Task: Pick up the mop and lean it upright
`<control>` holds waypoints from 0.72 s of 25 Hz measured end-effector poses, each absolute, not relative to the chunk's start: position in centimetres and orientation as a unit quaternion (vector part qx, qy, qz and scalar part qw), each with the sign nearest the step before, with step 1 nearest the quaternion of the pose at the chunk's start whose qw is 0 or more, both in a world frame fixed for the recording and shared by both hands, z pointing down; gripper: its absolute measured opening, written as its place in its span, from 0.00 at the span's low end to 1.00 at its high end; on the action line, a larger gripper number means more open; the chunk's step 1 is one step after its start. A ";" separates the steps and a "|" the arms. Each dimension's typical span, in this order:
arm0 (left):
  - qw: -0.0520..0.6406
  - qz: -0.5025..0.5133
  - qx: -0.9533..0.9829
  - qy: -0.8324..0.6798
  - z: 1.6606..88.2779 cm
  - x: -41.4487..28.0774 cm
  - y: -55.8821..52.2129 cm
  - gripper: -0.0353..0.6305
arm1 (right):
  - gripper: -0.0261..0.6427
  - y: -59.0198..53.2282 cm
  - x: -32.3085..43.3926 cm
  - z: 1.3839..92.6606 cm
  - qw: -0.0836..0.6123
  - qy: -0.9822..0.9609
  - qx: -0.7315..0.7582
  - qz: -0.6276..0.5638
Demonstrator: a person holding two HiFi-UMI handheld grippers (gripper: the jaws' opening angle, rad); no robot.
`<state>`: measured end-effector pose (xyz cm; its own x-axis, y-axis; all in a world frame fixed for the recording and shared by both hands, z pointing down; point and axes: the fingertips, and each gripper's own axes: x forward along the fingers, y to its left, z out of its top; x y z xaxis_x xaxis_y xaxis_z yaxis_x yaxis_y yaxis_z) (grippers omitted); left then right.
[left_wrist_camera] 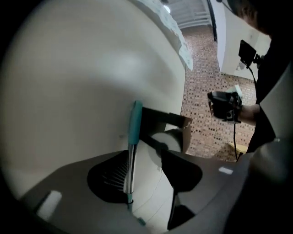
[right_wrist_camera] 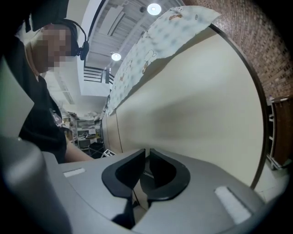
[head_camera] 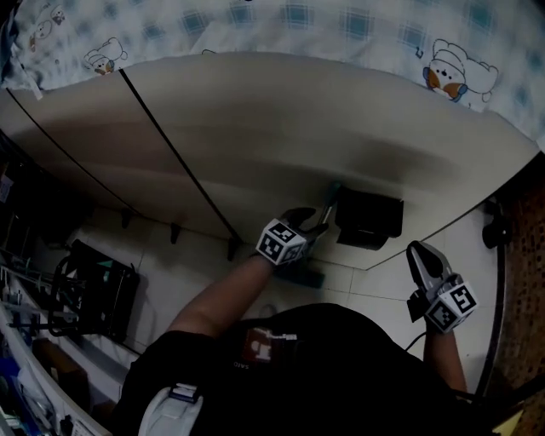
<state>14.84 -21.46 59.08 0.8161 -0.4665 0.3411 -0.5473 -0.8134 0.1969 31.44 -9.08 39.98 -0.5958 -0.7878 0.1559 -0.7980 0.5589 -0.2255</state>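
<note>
The mop's handle (left_wrist_camera: 134, 130), teal above and bare metal below, stands upright against the beige panel (head_camera: 298, 128). It runs between the jaws of my left gripper (left_wrist_camera: 144, 153), next to the left one; the right jaw stands well away, so the gripper is open. In the head view my left gripper (head_camera: 308, 223) is at the handle (head_camera: 328, 203), close to the panel's foot, with a dark mop head (head_camera: 300, 276) below it. My right gripper (head_camera: 421, 258) hangs apart at the right, shut and empty, with its jaws (right_wrist_camera: 147, 153) together.
A black box (head_camera: 370, 218) sits on the pale tiled floor just right of the handle. A black crate (head_camera: 92, 291) stands at the left. A patterned cloth (head_camera: 341, 21) covers the panel's top. Brick-patterned flooring (left_wrist_camera: 206, 68) lies to the right.
</note>
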 end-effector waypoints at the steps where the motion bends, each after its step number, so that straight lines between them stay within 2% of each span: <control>1: 0.138 0.162 0.940 -0.267 60.6 15.3 -22.0 0.37 | 0.11 -9.0 31.9 40.2 0.022 -0.879 0.455 0.141; 5: 0.132 0.216 0.925 -0.283 65.2 16.2 -23.6 0.41 | 0.11 -8.6 33.9 41.5 0.037 -0.864 0.477 0.157; 18: 0.207 0.289 0.888 -0.291 80.7 17.4 -23.1 0.42 | 0.11 -8.3 38.0 45.8 0.049 -0.832 0.525 0.174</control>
